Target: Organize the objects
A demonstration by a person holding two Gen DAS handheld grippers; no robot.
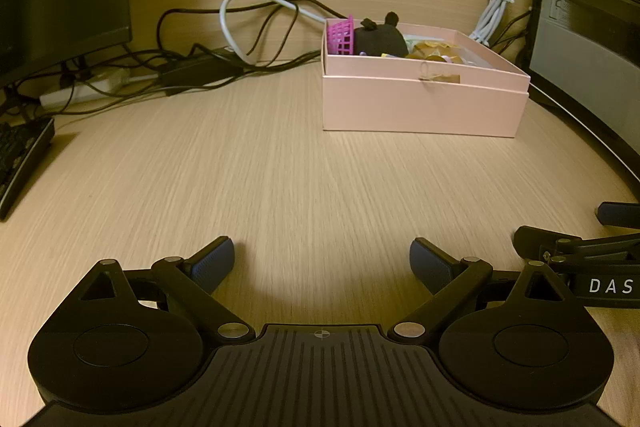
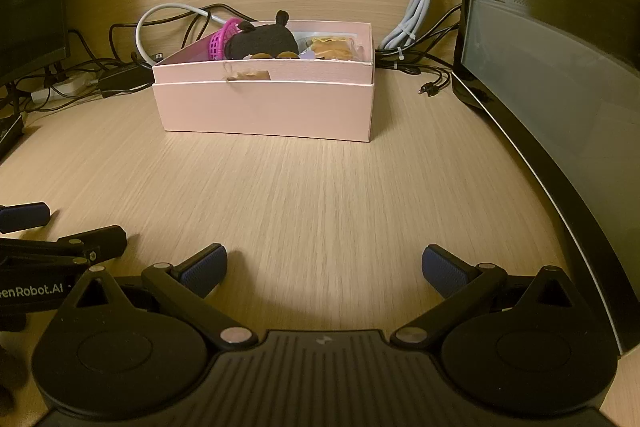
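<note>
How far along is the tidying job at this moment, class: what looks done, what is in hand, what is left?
Done: the pink basket, black plush toy and wrapped snacks sit inside the pink box. In hand: nothing; the left gripper and right gripper are open and empty. Left: no loose items show on the desk, so little seems to remain.

At the right edge of my left view, my right gripper [image 1: 612, 223] reads "DAS". At the lower left of my right view, my left gripper [image 2: 40, 223] shows "enRobot.AI", probably cut off.
</note>
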